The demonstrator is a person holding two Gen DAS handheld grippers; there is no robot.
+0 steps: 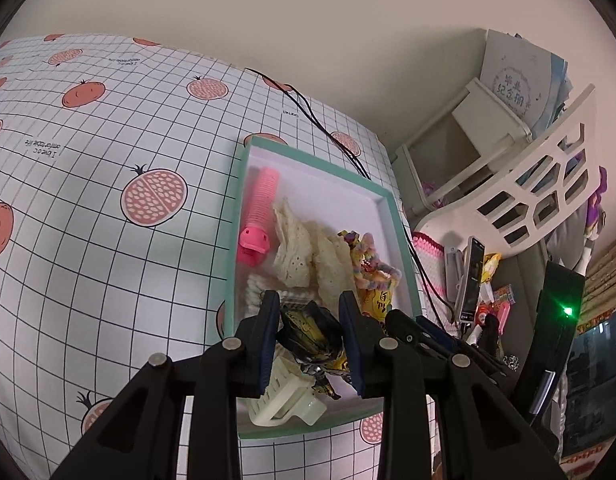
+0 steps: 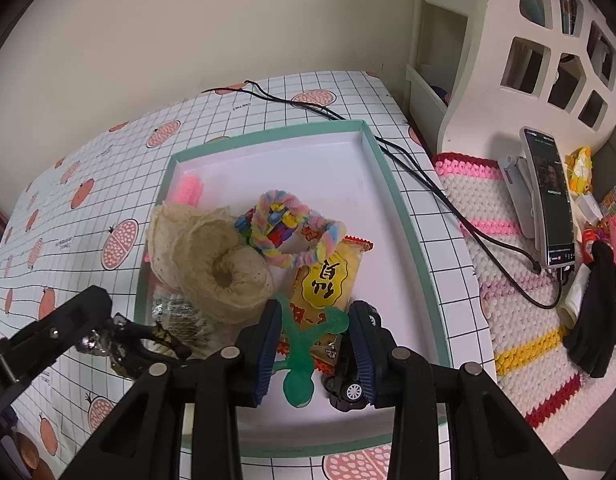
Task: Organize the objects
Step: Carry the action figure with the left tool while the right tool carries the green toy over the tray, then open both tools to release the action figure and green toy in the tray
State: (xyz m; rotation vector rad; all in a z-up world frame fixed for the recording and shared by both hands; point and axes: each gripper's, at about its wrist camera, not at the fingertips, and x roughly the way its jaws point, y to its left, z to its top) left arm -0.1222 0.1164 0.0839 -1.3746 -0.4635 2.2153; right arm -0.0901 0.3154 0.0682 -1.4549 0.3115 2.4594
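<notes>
Low in each frame, the left claw (image 1: 309, 340) is clamped on a black-and-gold toy (image 1: 311, 336) and the right claw (image 2: 315, 350) on a green figure (image 2: 304, 344), both over the teal-rimmed tray (image 2: 391, 196), apparently for dropping in.

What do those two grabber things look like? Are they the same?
They match. The left gripper and the right gripper are both matte black, built from angular arms joined by round silver pins. Each finger ends in a flat dark-blue ridged pad. In the left view, the right gripper's black body also shows beside it, with a small screw head. No cables or sleeves show on them.
</notes>
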